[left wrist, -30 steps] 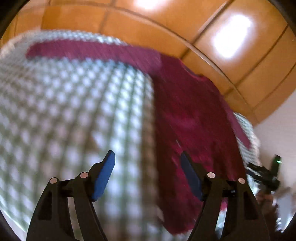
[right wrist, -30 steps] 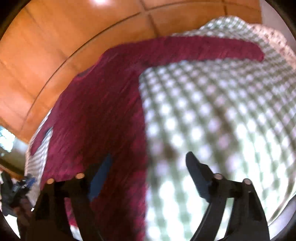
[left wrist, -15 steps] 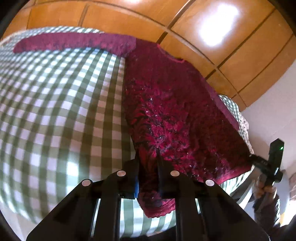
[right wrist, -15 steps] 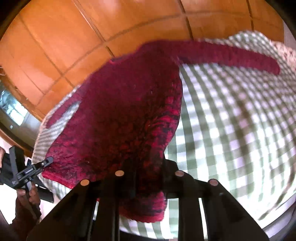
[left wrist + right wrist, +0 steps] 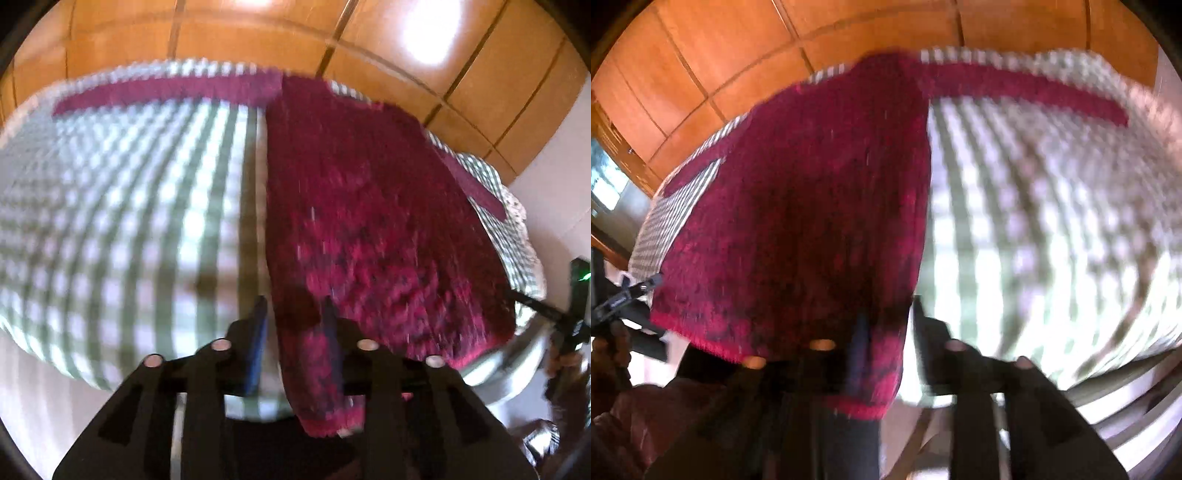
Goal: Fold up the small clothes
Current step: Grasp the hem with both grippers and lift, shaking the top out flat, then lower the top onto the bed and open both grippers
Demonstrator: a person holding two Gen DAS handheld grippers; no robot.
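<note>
Left wrist view, left to right: green-and-white checked cloth [image 5: 122, 206] spread over the worktop; one long sleeve [image 5: 166, 92] of a crimson knitted sweater [image 5: 369, 206] lying straight along the far edge; the sweater body flat on the right half, hem toward the camera and overhanging the near edge. Left tool [image 5: 293, 332]: jaws part-way apart and opening, the hem corner between them, the left finger [image 5: 258, 343] clear of the knit; contact of the other finger cannot be told through blur. Far right: right tool [image 5: 565, 317], small, state not readable here.

Right wrist view, left to right: left tool [image 5: 624, 302] at the frame edge; sweater [image 5: 812, 206] body; right tool [image 5: 886, 332], jaws about half apart and opening, the opposite hem corner between them, its right finger [image 5: 931, 332] standing off the fabric; second sleeve [image 5: 1027, 92] stretched over checked cloth [image 5: 1052, 240]. Orange wooden panels [image 5: 701, 55] behind.

Step in hand, judged: letting go of the two hem corners after squaring the body. Done well: both tools part fully before drawing back, so neither finger snags the loose knit or drags the hem off line; next grips best taken at a sleeve.
</note>
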